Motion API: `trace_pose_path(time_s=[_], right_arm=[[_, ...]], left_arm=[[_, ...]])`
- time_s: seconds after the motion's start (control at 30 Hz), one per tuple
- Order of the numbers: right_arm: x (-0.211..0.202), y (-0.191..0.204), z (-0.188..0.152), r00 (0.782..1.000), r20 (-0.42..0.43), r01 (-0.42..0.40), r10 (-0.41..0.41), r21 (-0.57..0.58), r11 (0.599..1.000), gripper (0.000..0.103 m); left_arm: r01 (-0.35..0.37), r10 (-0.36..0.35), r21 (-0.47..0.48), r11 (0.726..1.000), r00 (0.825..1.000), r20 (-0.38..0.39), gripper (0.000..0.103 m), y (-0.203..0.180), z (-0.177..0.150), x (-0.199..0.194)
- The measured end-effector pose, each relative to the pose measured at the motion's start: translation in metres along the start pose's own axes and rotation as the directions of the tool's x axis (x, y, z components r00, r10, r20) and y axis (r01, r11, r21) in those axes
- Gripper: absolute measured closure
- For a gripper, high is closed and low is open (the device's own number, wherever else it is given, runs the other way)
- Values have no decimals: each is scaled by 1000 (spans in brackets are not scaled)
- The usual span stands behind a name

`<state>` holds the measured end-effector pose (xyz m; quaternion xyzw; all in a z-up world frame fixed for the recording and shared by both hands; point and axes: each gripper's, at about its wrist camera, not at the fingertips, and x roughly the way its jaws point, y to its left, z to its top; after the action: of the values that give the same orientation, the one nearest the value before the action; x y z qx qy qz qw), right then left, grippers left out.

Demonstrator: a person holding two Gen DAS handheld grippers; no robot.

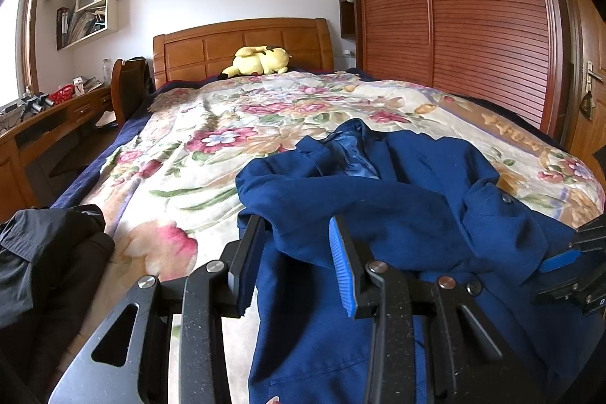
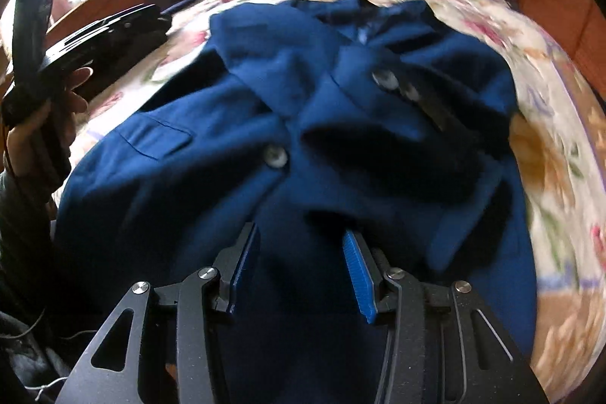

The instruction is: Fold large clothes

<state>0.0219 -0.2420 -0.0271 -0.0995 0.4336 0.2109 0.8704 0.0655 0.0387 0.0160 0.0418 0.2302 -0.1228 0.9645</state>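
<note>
- Blazer (image 1: 397, 207) in navy blue lies face up on my side of the floral bedspread (image 1: 212, 139), collar toward the wooden headboard (image 1: 242, 44), hem toward me.
- One sleeve is folded across its chest, so the cloth bunches in the middle; I see grey buttons (image 2: 275, 156) down the front and a flap pocket (image 2: 159, 139) on the side near the left hand.
- My left gripper (image 1: 297, 252) sits over the blazer's near edge with its jaws apart; blue cloth lies between the blue-ribbed pads (image 1: 341, 264), but I see no pad pressing on it.
- My right gripper (image 2: 299, 264) points steeply down at the lower front of the blazer, jaws parted, dark fabric under and between them, nothing pinched; that view is blurred.
- From the right wrist camera I see the person's hand (image 2: 72, 108) wrapped around the left gripper's handle at the bed's edge.
- A yellow plush toy (image 1: 261, 61) rests against the headboard, well apart from the blazer.
- A black garment (image 1: 49, 260) lies heaped at the near left corner of the bed.
</note>
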Motion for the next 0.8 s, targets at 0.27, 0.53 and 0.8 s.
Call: trace_pose_path(time_s=[0.27,0.53,0.8], right_arm=[[-40,-24,1,988,124,90,-95,44,995,56],[-10,-63,16,970,138,190,-199,76,979,56],[44,-101,31,986,75,135,-152,188,973,56]], left_arm=[[8,-8,8,1000,1000,2,67,-5,0,-1],[8,-8,10,1000,1000,5,67,-5,0,-3],[6,-6,6,1000,1000,4,67,-3,0,-6]])
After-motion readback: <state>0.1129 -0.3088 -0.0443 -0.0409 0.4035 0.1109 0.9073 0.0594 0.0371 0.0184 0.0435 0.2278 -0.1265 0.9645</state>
